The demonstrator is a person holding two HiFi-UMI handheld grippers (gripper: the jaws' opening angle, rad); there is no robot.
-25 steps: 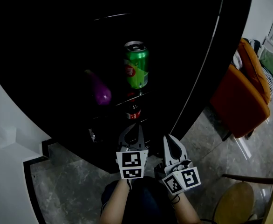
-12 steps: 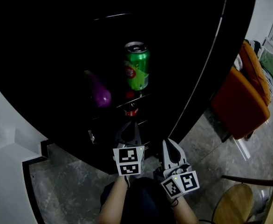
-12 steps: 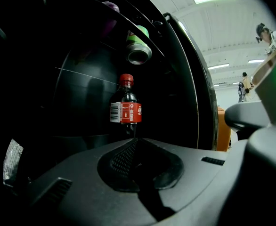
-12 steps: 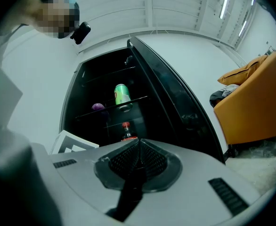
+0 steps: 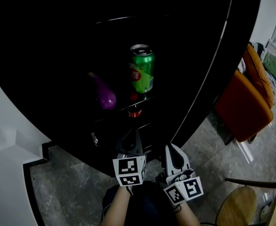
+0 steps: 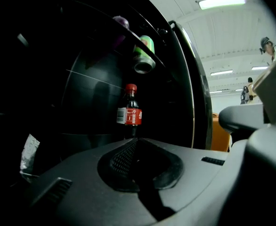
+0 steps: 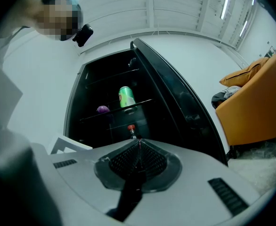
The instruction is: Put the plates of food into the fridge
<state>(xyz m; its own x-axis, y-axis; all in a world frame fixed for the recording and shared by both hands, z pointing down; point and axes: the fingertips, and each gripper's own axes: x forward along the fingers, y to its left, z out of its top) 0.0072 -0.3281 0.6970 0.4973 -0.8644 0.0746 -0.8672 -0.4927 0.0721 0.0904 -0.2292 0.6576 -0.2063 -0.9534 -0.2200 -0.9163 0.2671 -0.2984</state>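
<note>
Black fridge stands open, directly ahead of both tools. Jaws of left tool and right tool are together, nothing held. A green can and purple eggplant sit on a shelf inside.

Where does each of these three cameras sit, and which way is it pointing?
Head view: on the person's head, looking steeply down at the open black fridge; forearms, left tongs and right tongs show.
Left gripper view: on the left tongs, looking along their shut jaws at a red-labelled cola bottle.
Right gripper view: on the right tongs, looking along their shut jaws into the whole fridge.
Shared: all three show the green drink can.
</note>
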